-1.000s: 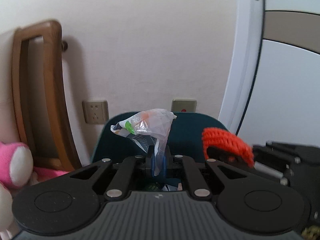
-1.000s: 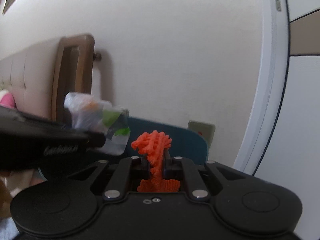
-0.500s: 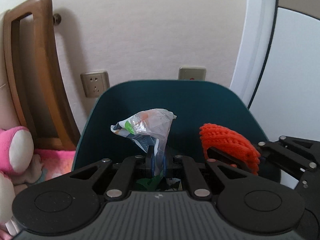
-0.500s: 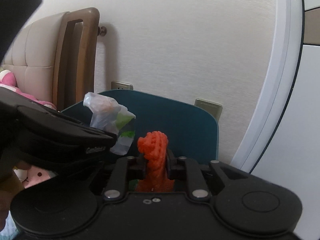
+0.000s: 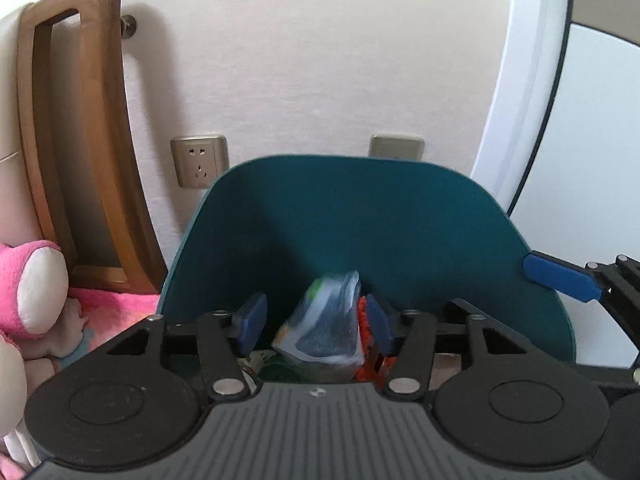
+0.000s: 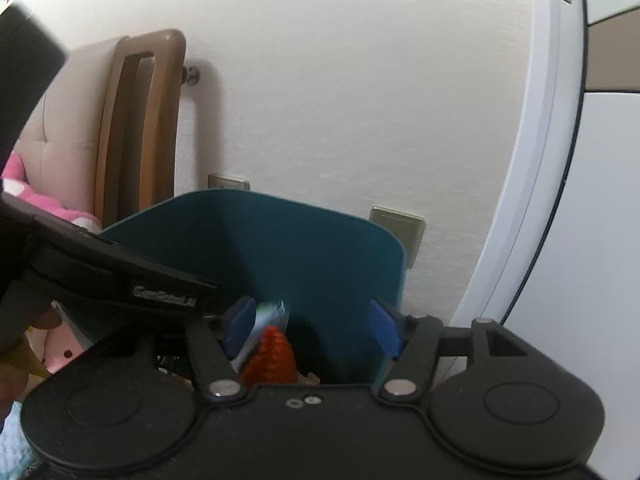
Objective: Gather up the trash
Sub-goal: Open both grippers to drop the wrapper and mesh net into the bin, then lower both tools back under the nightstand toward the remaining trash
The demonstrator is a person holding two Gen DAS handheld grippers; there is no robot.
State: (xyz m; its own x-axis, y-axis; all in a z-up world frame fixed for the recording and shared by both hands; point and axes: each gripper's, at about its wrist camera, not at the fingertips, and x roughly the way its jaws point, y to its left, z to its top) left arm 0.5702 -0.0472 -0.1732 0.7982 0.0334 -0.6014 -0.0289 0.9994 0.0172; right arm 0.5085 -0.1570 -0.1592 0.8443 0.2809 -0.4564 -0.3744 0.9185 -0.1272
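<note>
A dark teal trash bin [image 5: 360, 216] stands against the wall, also in the right wrist view [image 6: 320, 252]. My left gripper [image 5: 314, 322] is open over the bin. A clear plastic wrapper [image 5: 326, 332], blurred, is falling between its blue pads. My right gripper [image 6: 312, 326] is open beside it. An orange knitted piece [image 6: 270, 358] drops below its pads, next to the wrapper [image 6: 270, 314]. The orange piece also shows in the left wrist view [image 5: 366, 344]. The right gripper's blue fingertip [image 5: 560, 282] shows at the bin's right rim.
A wooden headboard frame [image 5: 76, 140] stands left of the bin, with a pink plush toy [image 5: 36, 280] on pink bedding. Two wall sockets [image 5: 200, 160] sit behind the bin. A white door frame [image 5: 520, 92] curves on the right. More trash lies in the bin's bottom.
Both grippers moved down over the bin and opened. The plastic wrapper and the orange knitted piece left the jaws and are dropping into the bin.
</note>
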